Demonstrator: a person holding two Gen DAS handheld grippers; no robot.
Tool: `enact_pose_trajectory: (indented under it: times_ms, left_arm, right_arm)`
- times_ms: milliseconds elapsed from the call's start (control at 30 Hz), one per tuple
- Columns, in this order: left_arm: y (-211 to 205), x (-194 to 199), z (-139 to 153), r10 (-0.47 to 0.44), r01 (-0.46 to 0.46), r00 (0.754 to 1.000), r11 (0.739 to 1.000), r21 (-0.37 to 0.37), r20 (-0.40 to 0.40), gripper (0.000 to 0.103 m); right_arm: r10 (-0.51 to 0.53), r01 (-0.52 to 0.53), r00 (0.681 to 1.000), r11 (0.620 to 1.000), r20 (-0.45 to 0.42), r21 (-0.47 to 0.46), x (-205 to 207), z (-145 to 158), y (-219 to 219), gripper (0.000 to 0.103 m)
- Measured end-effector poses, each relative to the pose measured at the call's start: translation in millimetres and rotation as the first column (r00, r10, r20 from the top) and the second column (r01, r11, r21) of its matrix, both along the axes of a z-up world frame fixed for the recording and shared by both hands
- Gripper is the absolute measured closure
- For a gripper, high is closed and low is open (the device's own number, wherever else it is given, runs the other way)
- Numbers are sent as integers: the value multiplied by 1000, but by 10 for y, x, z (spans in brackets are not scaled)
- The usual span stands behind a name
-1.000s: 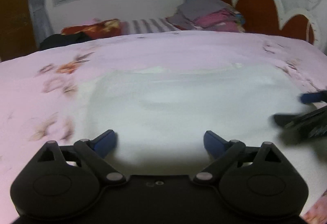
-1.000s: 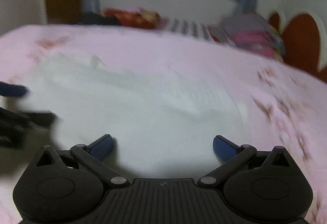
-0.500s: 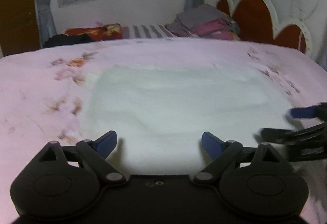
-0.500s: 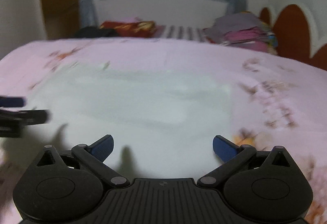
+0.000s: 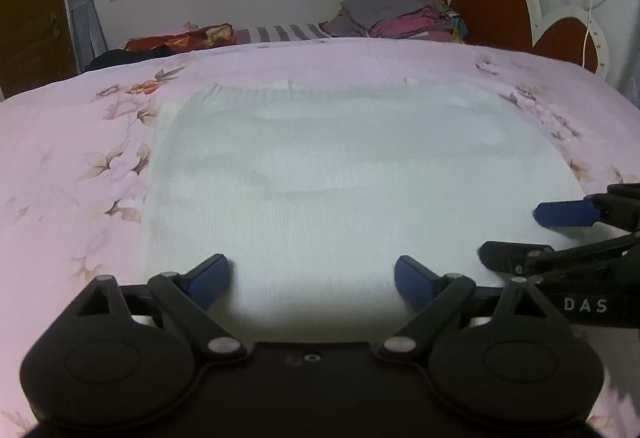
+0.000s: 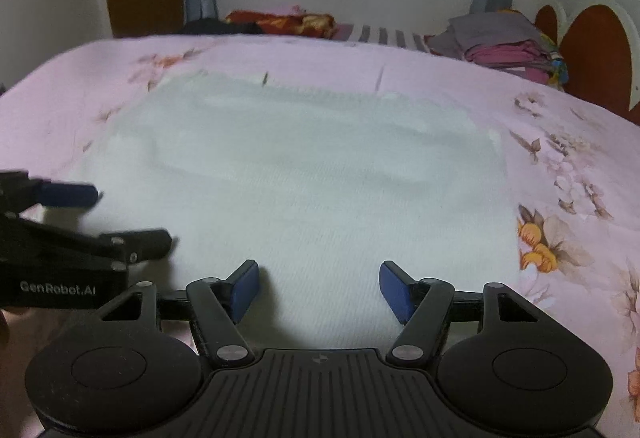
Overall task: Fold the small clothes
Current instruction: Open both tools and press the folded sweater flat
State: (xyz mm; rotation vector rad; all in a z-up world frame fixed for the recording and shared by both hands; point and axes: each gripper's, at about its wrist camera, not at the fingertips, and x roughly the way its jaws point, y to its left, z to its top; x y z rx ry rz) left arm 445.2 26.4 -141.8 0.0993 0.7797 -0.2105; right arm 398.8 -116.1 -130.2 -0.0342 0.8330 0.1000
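Our left hand-held gripper [image 5: 311,276] is matte black plastic with blue finger pads, silver pivot screws and round side discs. Our right hand-held gripper [image 6: 318,286] matches, with a ribbed top and white "DAS" lettering.

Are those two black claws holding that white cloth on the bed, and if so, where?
Nothing is held. The left gripper is open over the white garment; the right gripper has just been closing, not yet pinching it.
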Motion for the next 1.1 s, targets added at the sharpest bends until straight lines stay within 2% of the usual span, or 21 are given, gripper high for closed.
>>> enact_pose_trajectory:
  times_ms: [533,600,667,700,767,833,1033,1067,1100]
  left_arm:
    - [317,-273,-14,44,-44,999,999,5,0,11]
    - [414,-282,-13,58,-58,998,998,6,-3,11]
    - [522,-286,-29,85,-84,996,996,6,-13,8]
    - [587,-270,-58,103,-103,994,995,-3,-40,8]
    - [691,-291,-64,99,-101,994,994,-51,-40,9]
    - [700,-297,-31,103,-104,994,994,-39,-43,11]
    - [839,-324,-26,158,-159,986,987,-25,-46,13]
    - [871,-340,10,177,-178,983,984,-28,-41,21]
    - [890,-369,75,191,-192,981,980,-43,-25,24]
  right_arm:
    - [-48,48,999,999,-17,-7,-360,-18,-210,37]
    - [-103,103,995,995,3,-15,-390,30,-324,37]
    - [-198,199,980,980,-33,18,-399,0,-578,37]
    - [-218,220,975,975,-50,41,-419,-21,-679,37]
    - [-230,232,972,972,-56,42,-481,-42,-800,37]
    - [-227,231,972,971,-56,68,-539,-51,-864,37]
    - [-235,237,971,969,-48,67,-578,-41,-867,37]
    - [-236,239,971,969,-47,65,-583,-32,-869,37]
    - [-241,243,969,968,-47,60,-591,-15,-869,37]
